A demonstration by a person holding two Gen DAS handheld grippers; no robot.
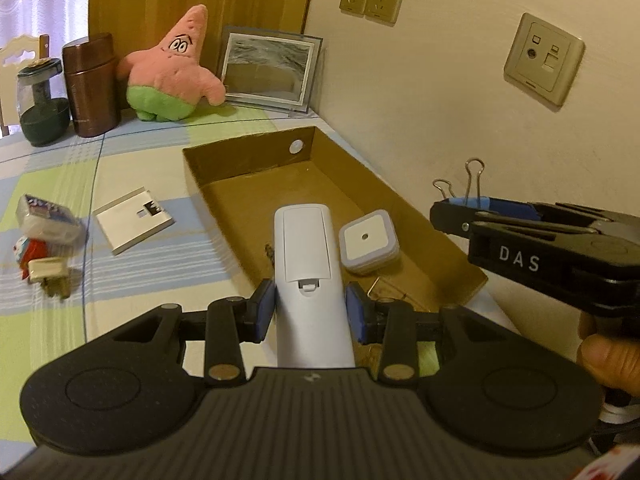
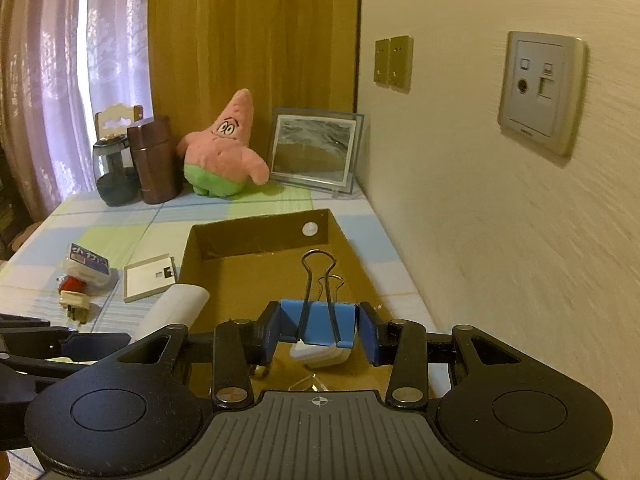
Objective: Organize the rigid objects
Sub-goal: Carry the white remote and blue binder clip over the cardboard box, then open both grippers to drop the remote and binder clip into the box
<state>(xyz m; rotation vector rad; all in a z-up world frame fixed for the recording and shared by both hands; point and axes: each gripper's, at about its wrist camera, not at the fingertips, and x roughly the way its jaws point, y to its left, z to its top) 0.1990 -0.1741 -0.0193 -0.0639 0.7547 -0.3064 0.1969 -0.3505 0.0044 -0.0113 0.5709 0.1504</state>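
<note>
My left gripper (image 1: 310,308) is shut on a white remote control (image 1: 306,256), back side up, held above the near end of the open cardboard box (image 1: 256,152). My right gripper (image 2: 319,326) is shut on a blue binder clip (image 2: 318,322) with its wire handles standing up, also above the box (image 2: 260,236). In the left wrist view the right gripper (image 1: 472,212) enters from the right with the clip (image 1: 476,200). A white square device (image 1: 369,245) lies on the box floor. The remote's tip (image 2: 180,304) shows at lower left in the right wrist view.
On the checked tablecloth left of the box lie a white flat plate (image 1: 134,224), a small packet (image 1: 46,216), a red item (image 1: 32,250) and a beige plug (image 1: 48,274). At the back stand a pink star plush (image 1: 172,68), a brown canister (image 1: 92,84), a dark jar (image 1: 40,104) and a picture frame (image 1: 268,68). The wall runs along the right.
</note>
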